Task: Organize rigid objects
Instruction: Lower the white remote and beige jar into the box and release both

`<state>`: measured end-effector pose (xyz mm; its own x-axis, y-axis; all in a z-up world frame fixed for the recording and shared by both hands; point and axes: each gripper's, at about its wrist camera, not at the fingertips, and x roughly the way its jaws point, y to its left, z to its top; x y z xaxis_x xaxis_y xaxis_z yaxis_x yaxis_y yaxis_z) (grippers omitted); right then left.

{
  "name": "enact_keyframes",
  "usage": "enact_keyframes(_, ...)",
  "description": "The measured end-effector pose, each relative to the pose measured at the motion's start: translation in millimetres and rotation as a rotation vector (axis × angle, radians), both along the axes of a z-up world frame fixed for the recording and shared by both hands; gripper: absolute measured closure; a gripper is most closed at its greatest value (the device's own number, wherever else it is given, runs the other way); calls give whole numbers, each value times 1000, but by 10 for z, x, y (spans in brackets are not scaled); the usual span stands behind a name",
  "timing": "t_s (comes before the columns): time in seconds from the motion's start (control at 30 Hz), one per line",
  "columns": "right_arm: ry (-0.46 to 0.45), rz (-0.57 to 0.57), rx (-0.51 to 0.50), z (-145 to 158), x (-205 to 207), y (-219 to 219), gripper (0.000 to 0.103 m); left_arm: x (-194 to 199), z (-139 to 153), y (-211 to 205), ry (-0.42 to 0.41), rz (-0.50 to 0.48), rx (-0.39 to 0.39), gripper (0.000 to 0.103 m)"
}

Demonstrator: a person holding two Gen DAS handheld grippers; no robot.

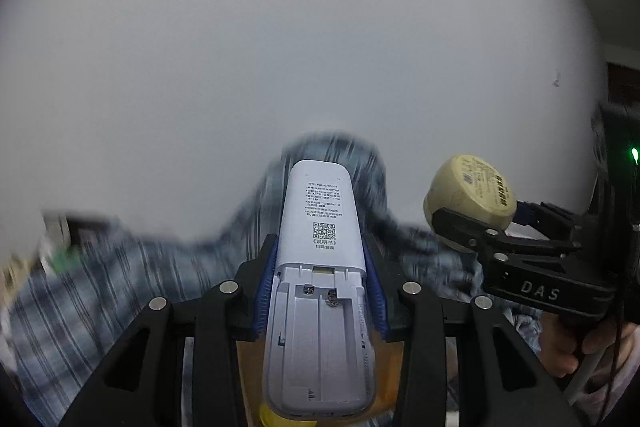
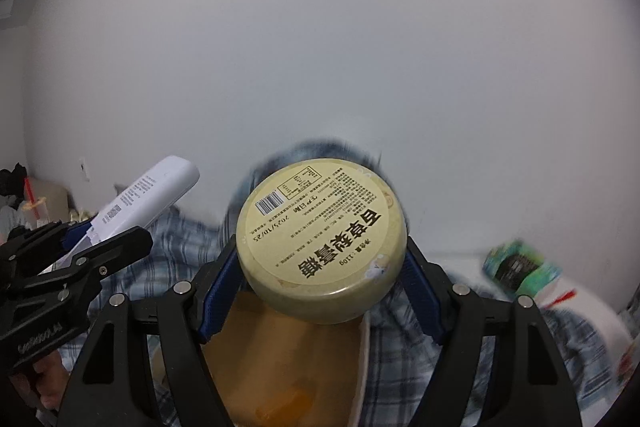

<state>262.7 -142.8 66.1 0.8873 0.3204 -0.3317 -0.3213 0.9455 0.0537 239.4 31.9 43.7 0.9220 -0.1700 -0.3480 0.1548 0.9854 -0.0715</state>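
My left gripper (image 1: 322,259) is shut on a white remote control (image 1: 320,267), back side up, its battery bay uncovered, held up in the air. My right gripper (image 2: 322,263) is shut on a round pale-yellow tin (image 2: 320,243) with a printed label facing the camera. In the left wrist view the tin (image 1: 472,203) and the right gripper (image 1: 500,227) show at the right. In the right wrist view the remote (image 2: 148,195) and the left gripper (image 2: 80,247) show at the left. Both point toward a white wall.
A blue-and-white plaid cloth (image 2: 460,339) lies below both grippers. A brown box or board (image 2: 280,367) sits under the right gripper. A green packet (image 2: 520,267) lies at the right. Clutter with a drink cup (image 2: 32,207) stands at the far left.
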Motion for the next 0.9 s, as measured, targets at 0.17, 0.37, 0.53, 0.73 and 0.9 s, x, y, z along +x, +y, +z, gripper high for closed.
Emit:
enact_keyframes(0.17, 124, 30, -21, -379, 242, 85, 29, 277, -305, 64, 95, 29, 38, 61)
enact_keyframes(0.37, 250, 46, -89, -798, 481, 103, 29, 528, -653, 55, 211, 34, 33, 61)
enact_keyframes(0.53, 395, 51, -93, -1113, 651, 89, 29, 689, -945, 103, 291, 35, 28, 61)
enact_keyframes(0.73, 500, 51, -68, -1248, 792, -3, 29, 762, -1034, 85, 340, 33, 30, 61)
enact_keyframes(0.9, 520, 63, -102, -1304, 794, 50, 24, 743, -977, 107, 330, 53, 23, 50)
